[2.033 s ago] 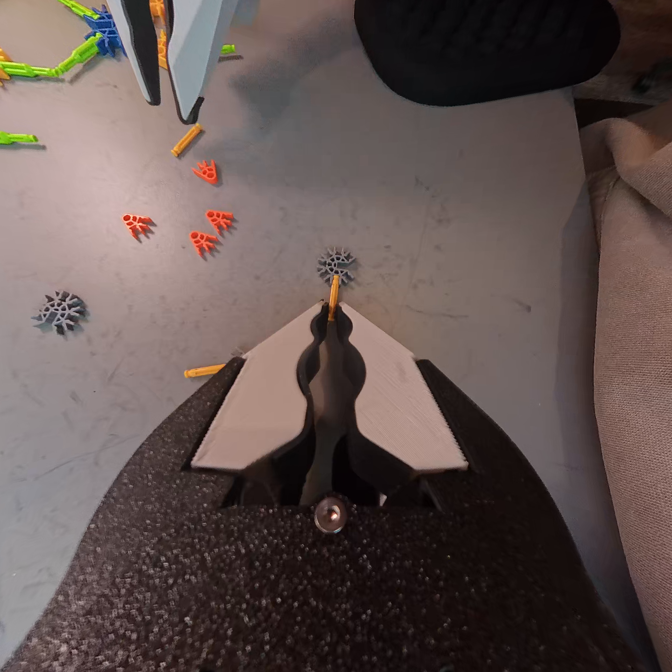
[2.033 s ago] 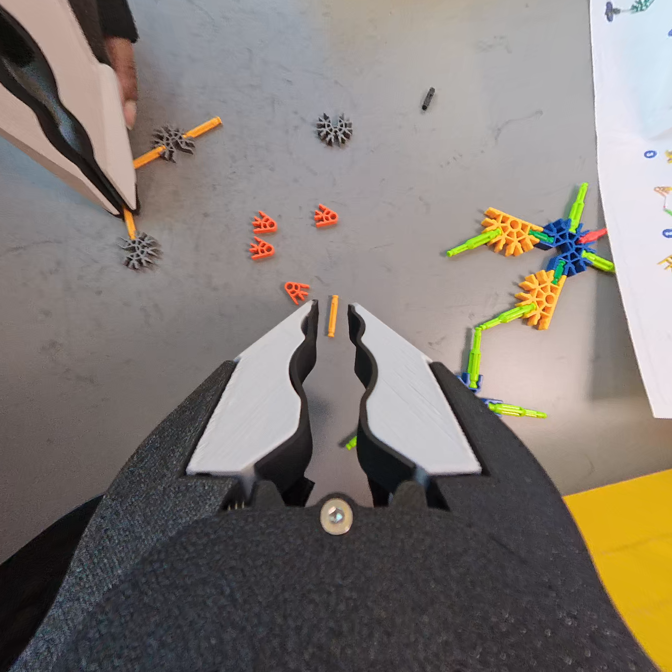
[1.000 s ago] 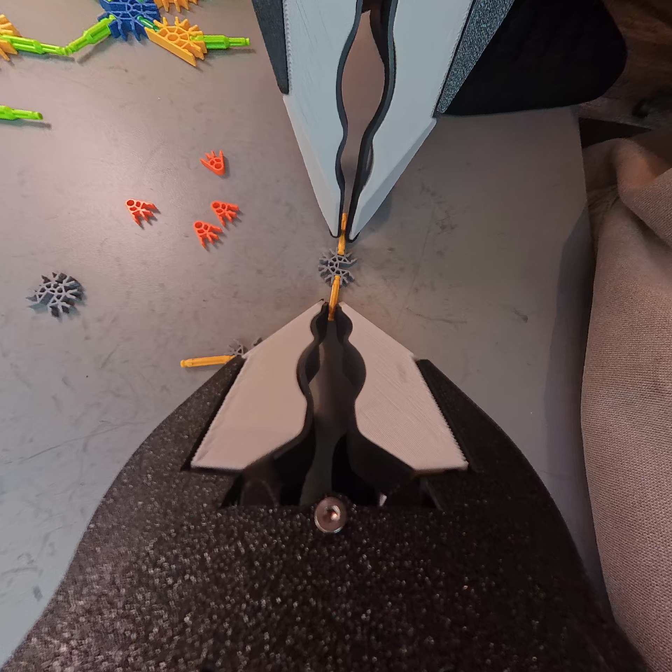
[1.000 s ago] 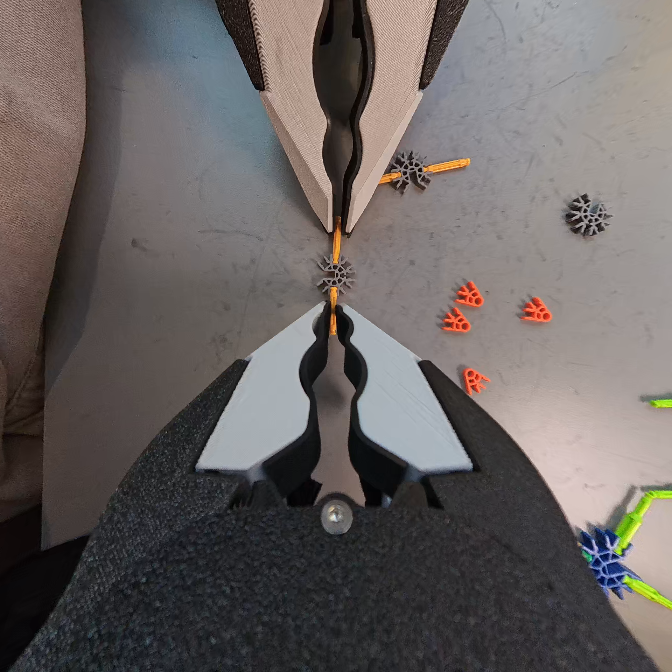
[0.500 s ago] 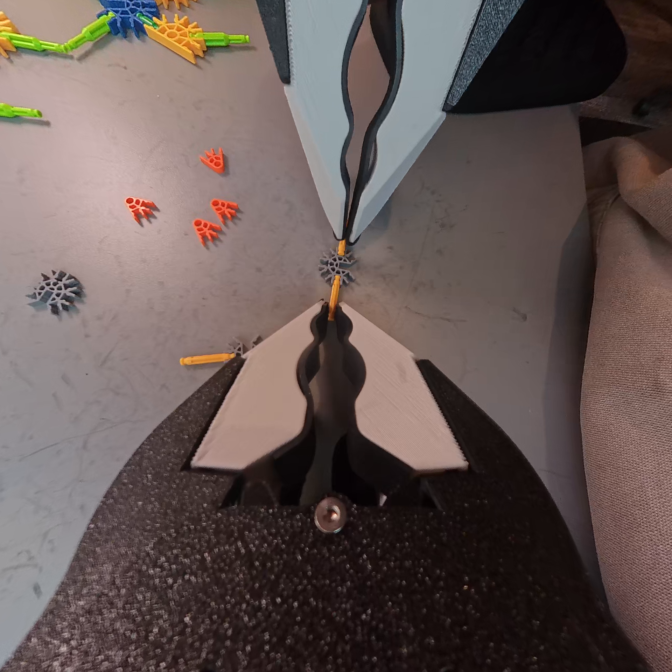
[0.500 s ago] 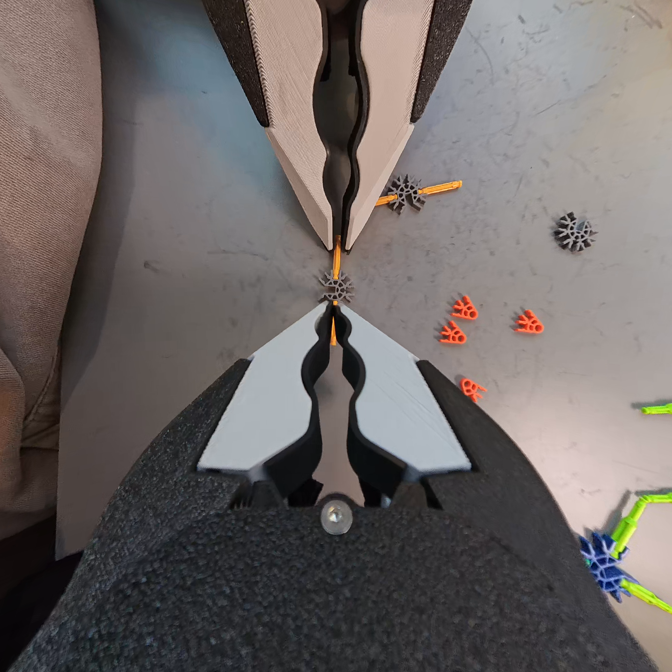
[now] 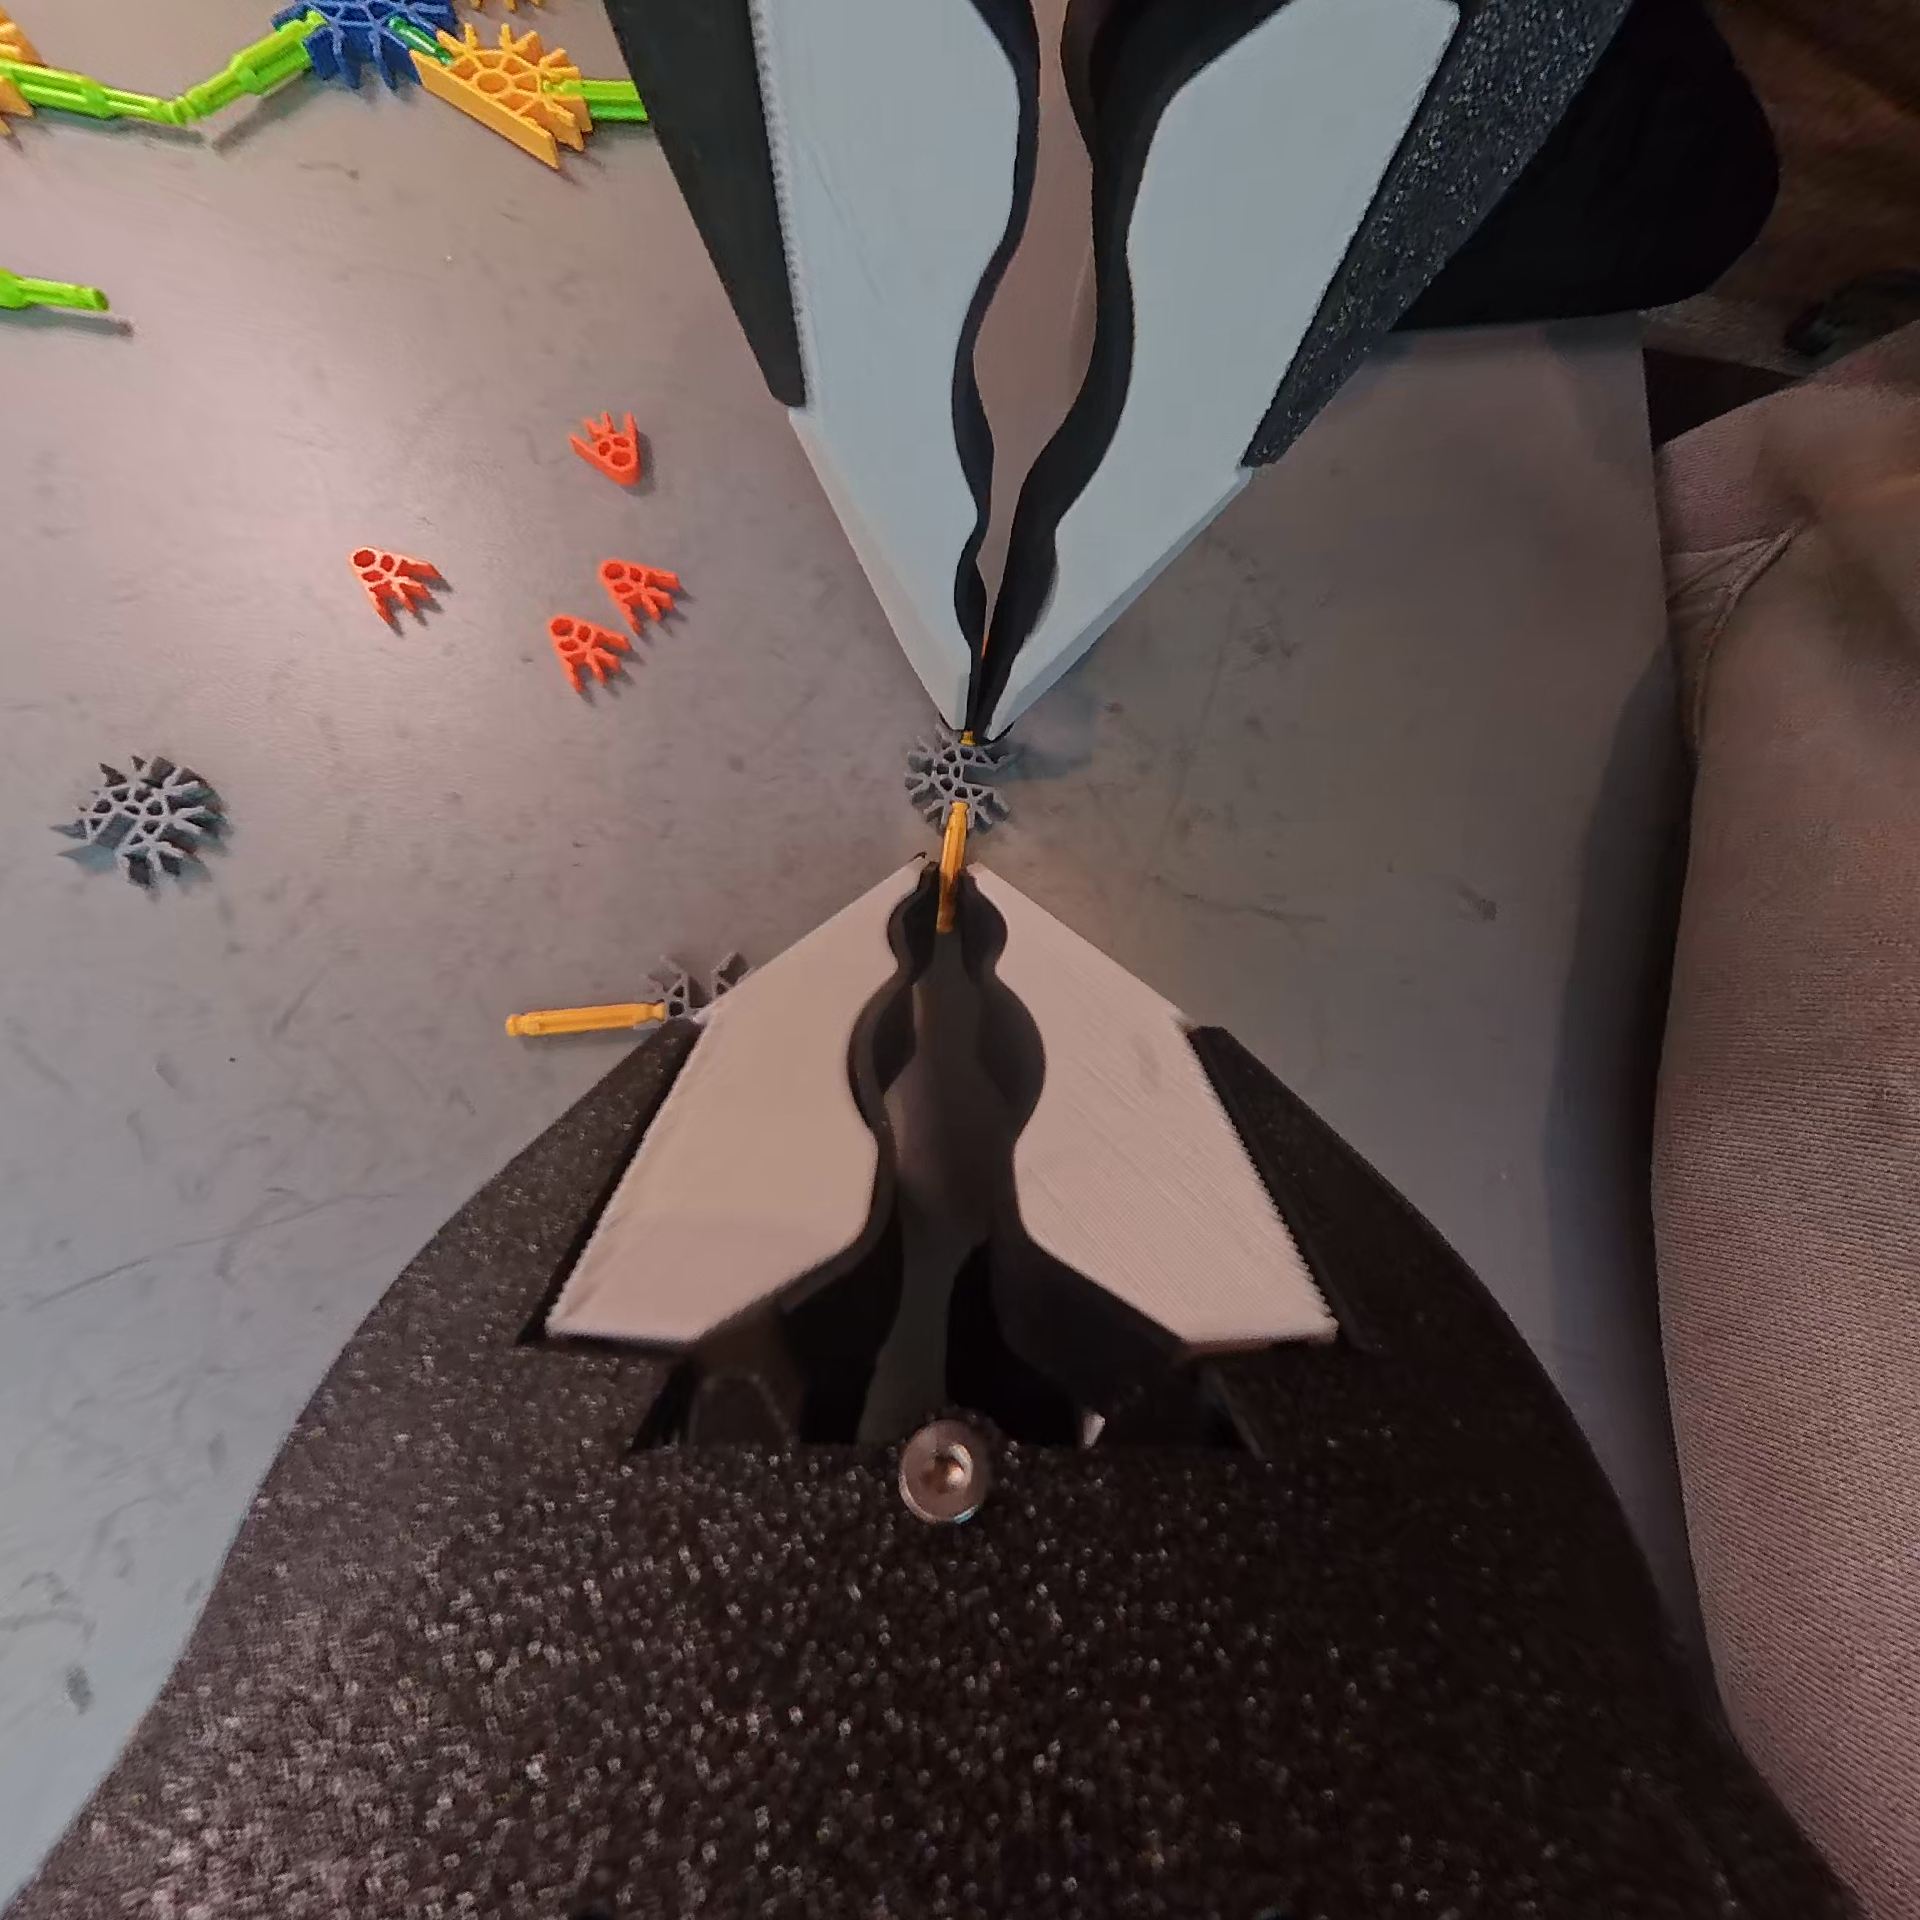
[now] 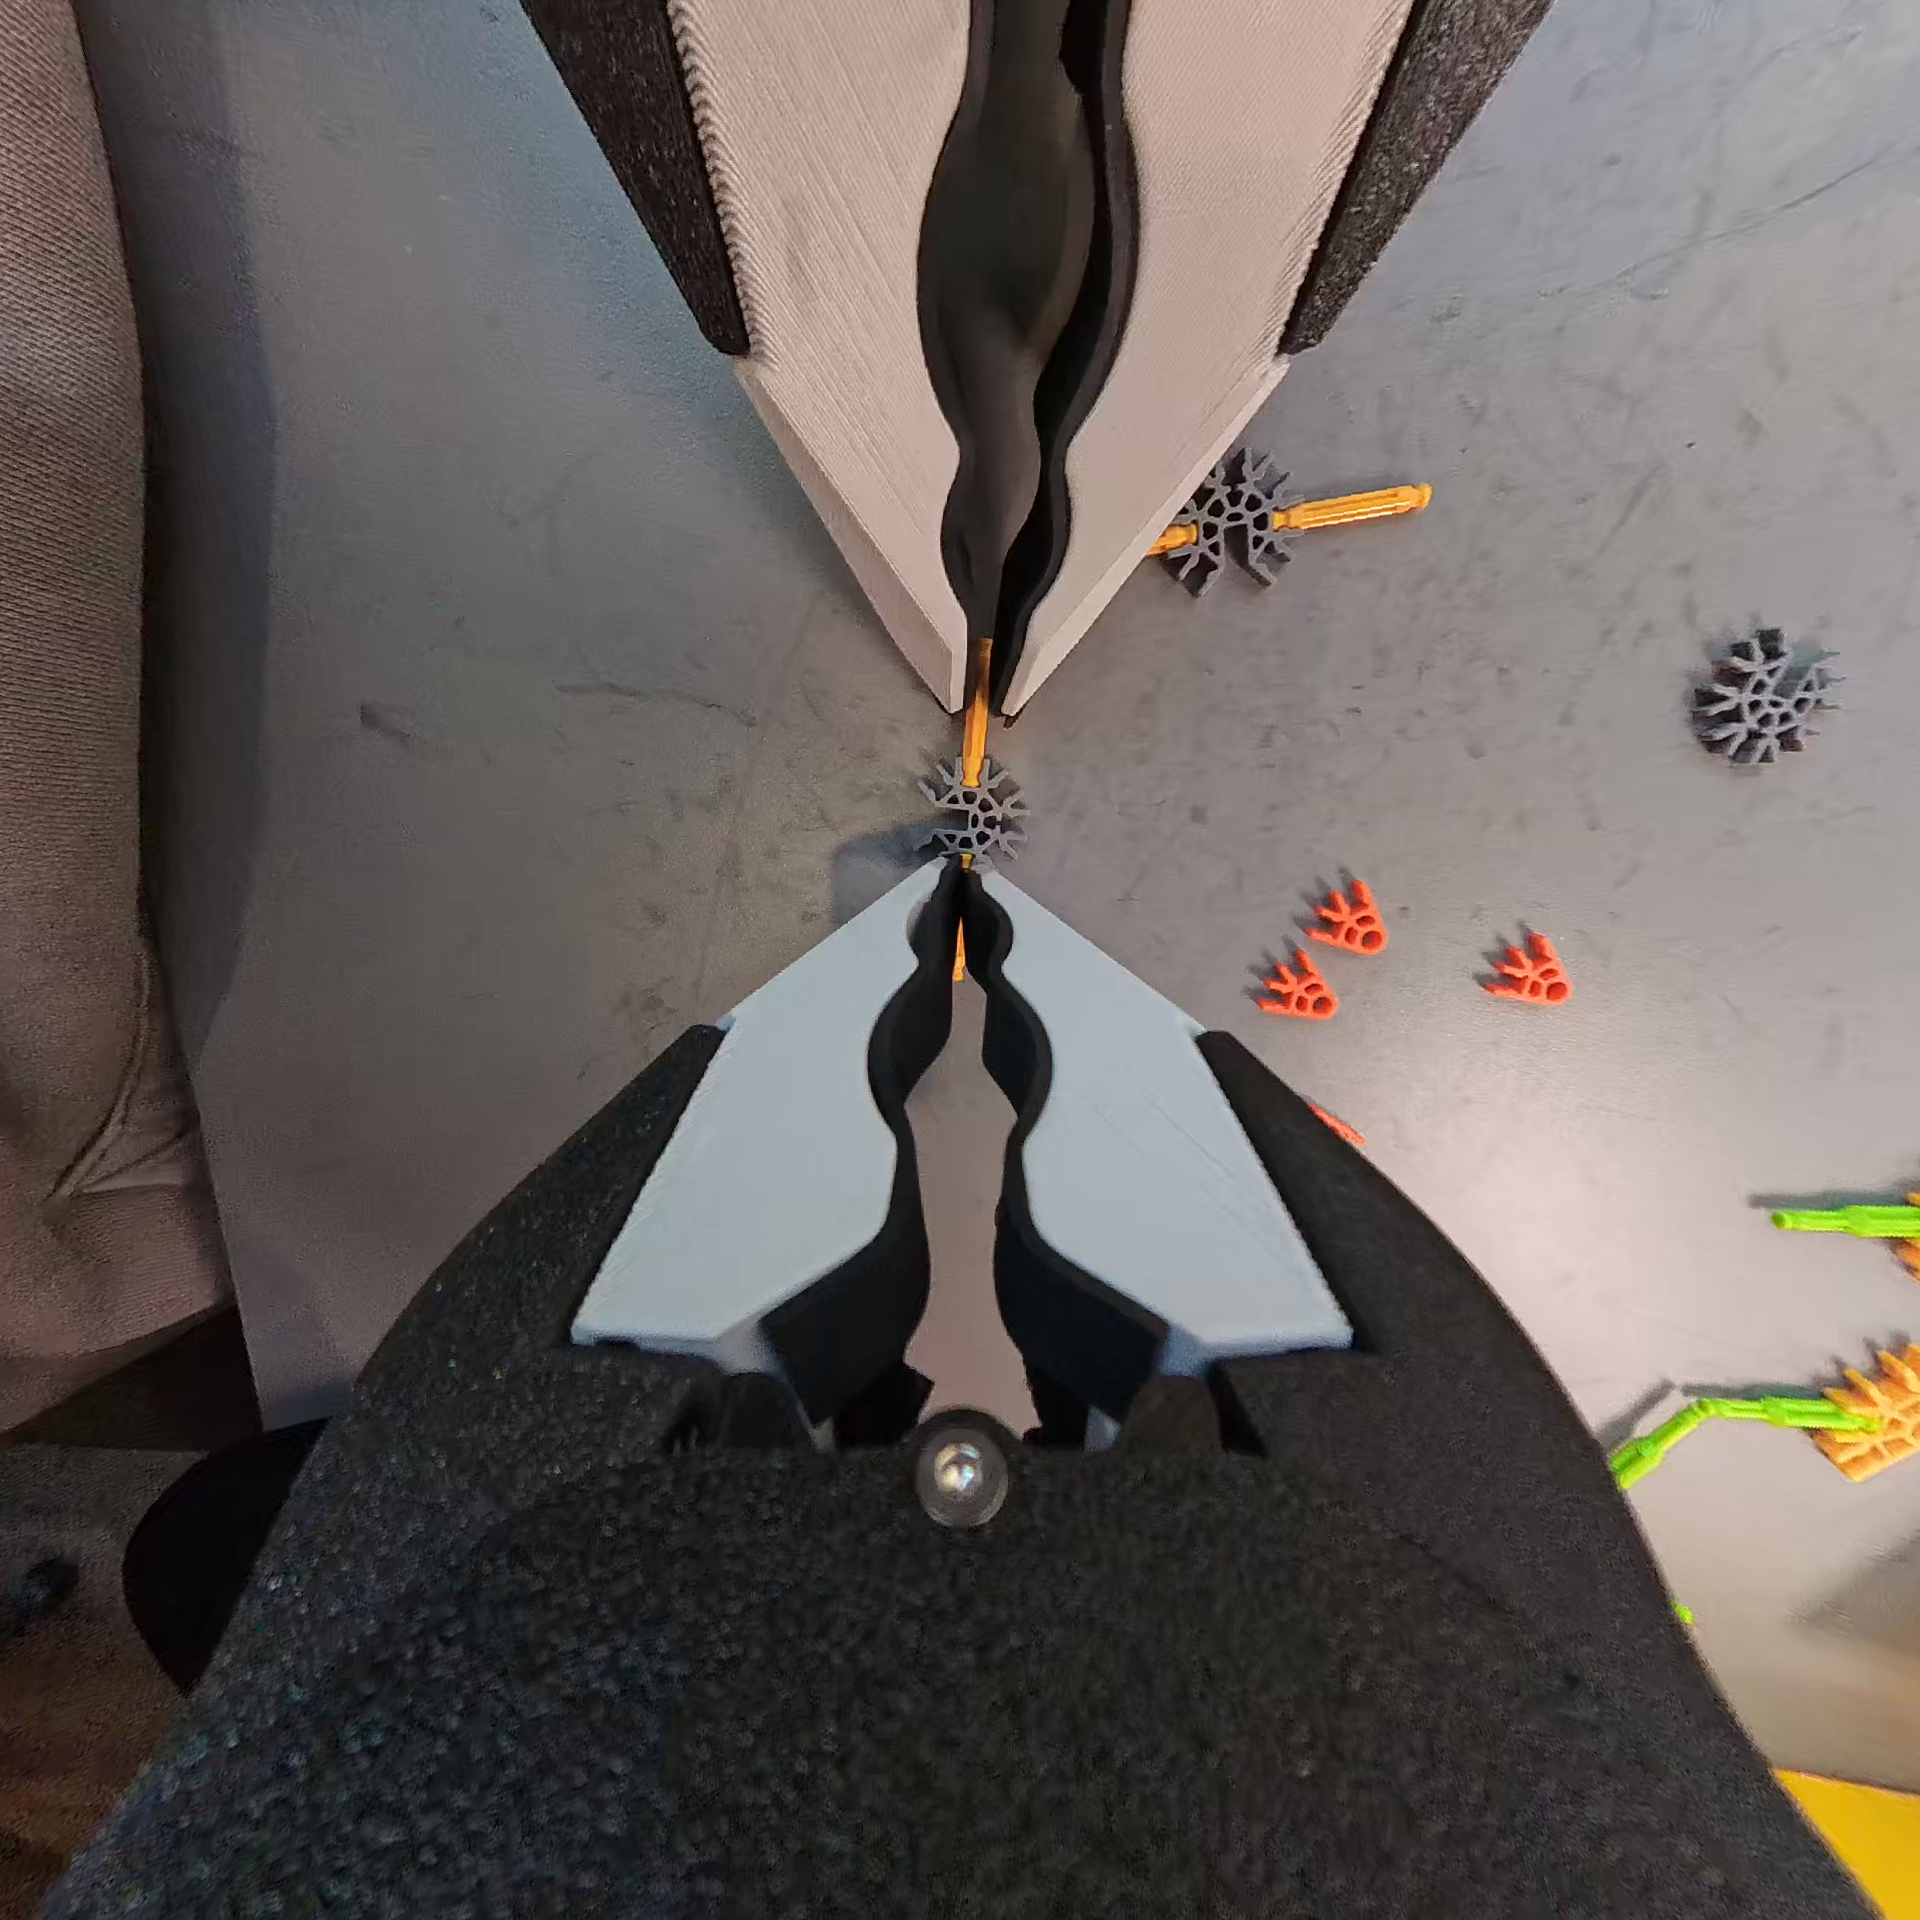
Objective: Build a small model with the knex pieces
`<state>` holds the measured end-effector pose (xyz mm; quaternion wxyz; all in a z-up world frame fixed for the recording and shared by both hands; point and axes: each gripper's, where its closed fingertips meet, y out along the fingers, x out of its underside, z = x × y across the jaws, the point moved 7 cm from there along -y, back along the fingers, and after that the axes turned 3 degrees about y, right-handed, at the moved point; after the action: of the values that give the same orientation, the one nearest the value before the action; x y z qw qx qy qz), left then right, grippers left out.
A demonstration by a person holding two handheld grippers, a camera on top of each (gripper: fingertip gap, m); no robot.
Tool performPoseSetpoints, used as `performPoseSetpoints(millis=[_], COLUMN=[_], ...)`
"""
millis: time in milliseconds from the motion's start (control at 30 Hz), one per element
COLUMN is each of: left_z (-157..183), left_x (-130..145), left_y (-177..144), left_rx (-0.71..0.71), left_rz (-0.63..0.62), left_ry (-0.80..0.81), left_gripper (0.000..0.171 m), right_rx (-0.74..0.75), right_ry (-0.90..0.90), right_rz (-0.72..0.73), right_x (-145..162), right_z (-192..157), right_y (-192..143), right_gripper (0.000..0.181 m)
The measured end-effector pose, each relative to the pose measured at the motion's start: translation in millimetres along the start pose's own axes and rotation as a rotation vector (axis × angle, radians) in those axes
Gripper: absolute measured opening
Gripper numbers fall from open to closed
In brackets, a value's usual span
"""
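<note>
A small grey snowflake connector (image 7: 957,779) sits on the grey table between my two grippers; it also shows in the right wrist view (image 8: 974,810). My left gripper (image 7: 943,878) is shut on a short orange rod (image 7: 952,854) plugged into the connector's near side. My right gripper (image 8: 958,873) is shut on a second orange rod (image 8: 959,951), its tips pressed right against the connector. In the left wrist view the right gripper (image 7: 975,724) comes in from the top. In the right wrist view the left gripper (image 8: 980,707) comes in from the top, holding its rod (image 8: 976,727).
Another grey connector with orange rods (image 8: 1236,520) lies near the left gripper, a loose grey connector (image 7: 151,816) farther out. Three orange-red wedge pieces (image 7: 587,649) lie on the table. A green, blue and orange assembly (image 7: 364,47) lies beyond. Beige fabric (image 7: 1787,935) borders the table edge. My two grippers' fingertips are within a few centimetres of each other.
My right gripper picked up an orange rod, swung round to face the left gripper, and pushed the rod into the grey connector until its tips met the connector. My left gripper stayed still.
</note>
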<state>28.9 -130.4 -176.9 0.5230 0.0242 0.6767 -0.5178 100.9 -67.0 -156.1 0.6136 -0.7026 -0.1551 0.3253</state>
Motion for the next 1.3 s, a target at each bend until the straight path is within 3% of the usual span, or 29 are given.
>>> performPoseSetpoints(millis=[133, 267, 400, 633, 800, 900, 1100, 1300], left_z=[0, 0, 0, -7, -37, -52, -44, -38], left_x=[0, 0, 0, 1, 1, 15, 20, 16], left_y=[0, 0, 0, -5, -39, -51, -37, -25], left_rx=[0.003, -0.004, -0.006, -0.030, -0.112, -0.105, -0.066, -0.095], left_rz=[0.004, 0.001, 0.002, 0.041, 0.136, 0.099, 0.017, 0.004], left_ry=[-0.001, 0.011, 0.027, 0.108, 0.014, -0.079, -0.094, -0.079], left_gripper=[0.004, 0.004, 0.004, 0.004, 0.015, 0.023, 0.026, 0.022], right_rx=[0.046, 0.107, 0.120, 0.093, 0.080, 0.095, 0.211, 0.266], right_ry=[0.006, 0.062, 0.140, 0.161, 0.172, 0.223, 0.434, 0.485], right_rz=[0.000, 0.145, 0.267, 0.332, 0.322, 0.323, 0.364, 0.371], right_x=[-2, 6, 17, 11, 1, 2, 10, 10], right_z=[-3, -3, -7, -2, 3, 9, 27, 24], right_y=[0, 0, -5, 6, 10, 9, 7, 8], right_gripper=[0.000, 0.000, 0.022, 0.032, 0.025, 0.016, 0.016, 0.016])
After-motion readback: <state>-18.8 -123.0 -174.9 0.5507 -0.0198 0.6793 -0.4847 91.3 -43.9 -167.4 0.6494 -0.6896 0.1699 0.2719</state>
